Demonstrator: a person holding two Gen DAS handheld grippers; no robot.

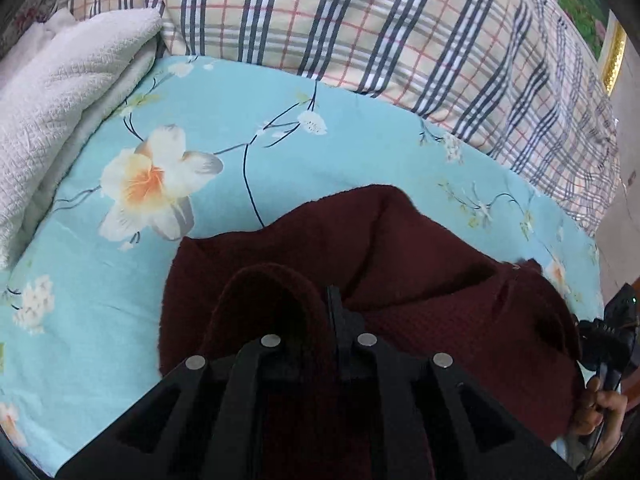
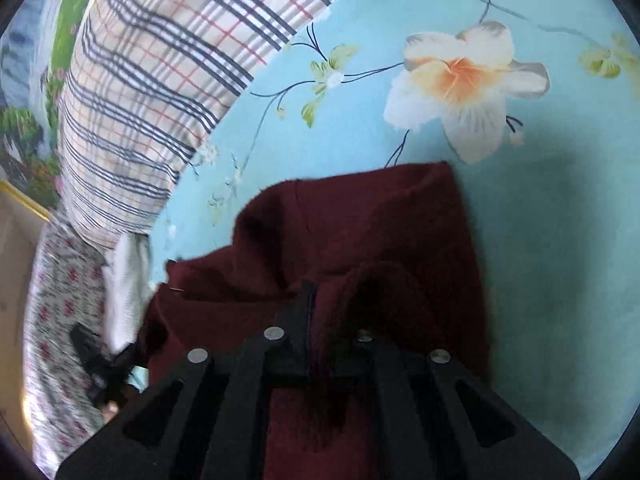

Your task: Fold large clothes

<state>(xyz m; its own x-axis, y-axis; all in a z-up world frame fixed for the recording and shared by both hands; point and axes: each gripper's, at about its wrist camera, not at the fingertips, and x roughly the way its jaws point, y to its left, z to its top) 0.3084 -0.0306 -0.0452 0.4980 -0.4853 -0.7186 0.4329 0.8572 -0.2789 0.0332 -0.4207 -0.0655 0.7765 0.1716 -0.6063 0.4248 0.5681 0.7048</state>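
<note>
A dark red knit garment (image 1: 420, 264) lies bunched on the light blue floral bedsheet (image 1: 224, 92). My left gripper (image 1: 332, 300) is shut on a fold of it, and cloth drapes over the left finger. In the right wrist view the same garment (image 2: 360, 220) hangs from my right gripper (image 2: 310, 296), which is shut on another fold, with cloth draped over the right finger. The right gripper and the hand holding it show at the left wrist view's right edge (image 1: 612, 340). The left gripper shows at the lower left of the right wrist view (image 2: 104, 364).
A plaid quilt (image 1: 380, 24) is piled along the far side of the bed. A white folded blanket (image 1: 60, 112) lies at the left. A small-flowered cloth (image 2: 60, 320) lies at the bed's edge. The blue sheet (image 2: 560, 260) stretches to the right.
</note>
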